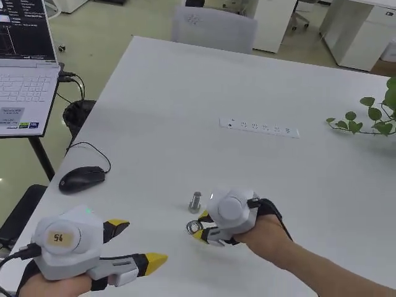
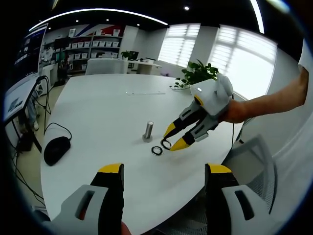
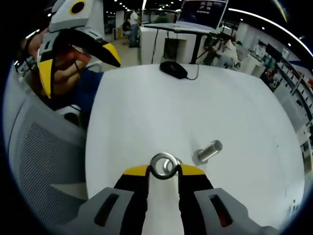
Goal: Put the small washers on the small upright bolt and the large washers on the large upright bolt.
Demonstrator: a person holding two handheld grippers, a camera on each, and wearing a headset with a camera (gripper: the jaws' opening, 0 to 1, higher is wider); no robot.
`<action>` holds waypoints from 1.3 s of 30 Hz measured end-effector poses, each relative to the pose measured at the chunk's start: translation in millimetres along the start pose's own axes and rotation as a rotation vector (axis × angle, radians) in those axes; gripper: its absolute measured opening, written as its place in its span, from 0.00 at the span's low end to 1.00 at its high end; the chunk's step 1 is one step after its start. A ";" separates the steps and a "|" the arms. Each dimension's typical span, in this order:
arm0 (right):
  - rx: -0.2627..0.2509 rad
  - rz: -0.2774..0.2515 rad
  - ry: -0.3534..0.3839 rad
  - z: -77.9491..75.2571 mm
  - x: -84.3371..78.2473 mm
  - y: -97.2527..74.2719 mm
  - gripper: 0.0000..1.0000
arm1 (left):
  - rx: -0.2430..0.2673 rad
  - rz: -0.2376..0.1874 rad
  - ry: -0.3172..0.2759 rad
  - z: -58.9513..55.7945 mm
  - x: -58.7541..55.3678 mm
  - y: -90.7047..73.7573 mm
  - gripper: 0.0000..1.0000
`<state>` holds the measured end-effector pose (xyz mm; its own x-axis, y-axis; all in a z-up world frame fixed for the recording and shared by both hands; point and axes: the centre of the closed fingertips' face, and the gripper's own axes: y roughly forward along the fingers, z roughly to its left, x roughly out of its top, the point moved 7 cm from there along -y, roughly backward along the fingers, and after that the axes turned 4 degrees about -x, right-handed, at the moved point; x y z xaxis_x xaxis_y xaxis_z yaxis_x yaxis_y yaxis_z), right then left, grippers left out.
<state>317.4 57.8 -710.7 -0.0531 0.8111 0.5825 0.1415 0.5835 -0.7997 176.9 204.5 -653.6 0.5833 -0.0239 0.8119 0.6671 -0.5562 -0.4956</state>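
A grey metal bolt stands upright on the white table. Just in front of it, my right gripper is shut on a metal washer, held a little above the tabletop. The right gripper view has the washer pinched between the yellow tips of the right gripper, with the bolt just beyond. A second washer lies flat on the table beside the bolt. My left gripper hovers open and empty at the near left edge.
A black mouse with its cable lies at the left of the table. A laptop sits on a stand beyond the left edge. A white power strip lies mid-table, a plant at the right, a grey chair at the far side.
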 end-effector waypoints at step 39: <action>-0.056 0.049 0.052 -65.9 22.4 11.9 0.23 | 0.020 -0.002 -0.031 5.3 -5.1 -4.4 0.66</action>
<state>383.1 80.2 -697.6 0.0063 0.8344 0.5511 0.1982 0.5391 -0.8186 173.5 211.5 -657.2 0.5957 0.0030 0.8032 0.6775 -0.5391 -0.5004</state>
